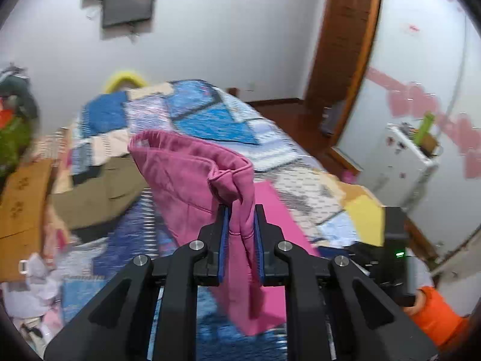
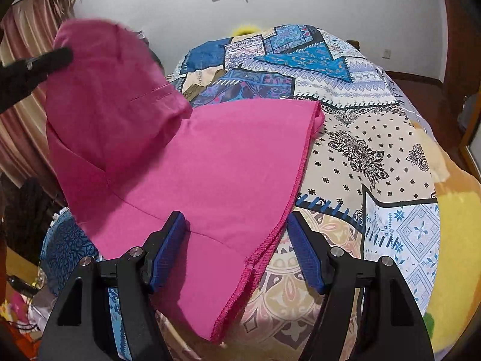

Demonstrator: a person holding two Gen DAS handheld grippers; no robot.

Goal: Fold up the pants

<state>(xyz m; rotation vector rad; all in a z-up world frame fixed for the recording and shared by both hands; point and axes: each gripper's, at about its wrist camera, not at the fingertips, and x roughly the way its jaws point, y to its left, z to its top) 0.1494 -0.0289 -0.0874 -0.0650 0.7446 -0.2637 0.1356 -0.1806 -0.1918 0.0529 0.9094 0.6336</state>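
The pink pants (image 2: pixel 210 156) lie partly on the patchwork quilt (image 2: pixel 360 150) of a bed. My left gripper (image 1: pixel 242 210) is shut on a bunched fold of the pink pants (image 1: pixel 186 174) and holds that end up off the bed, so the cloth hangs from the blue pads. In the right wrist view the lifted end rises at the upper left, where one black finger (image 2: pixel 57 57) of the left gripper shows. My right gripper (image 2: pixel 237 219) stands open low over the other end, with the stitched hem lying loose between its fingers.
An olive garment (image 1: pixel 99 192) lies on the bed beyond the pants, beside a cardboard box (image 1: pixel 21 204). A white cabinet (image 1: pixel 399 165) stands by the right wall and a wooden door (image 1: pixel 345 39) behind the bed. An orange sleeve (image 1: pixel 436 316) shows at lower right.
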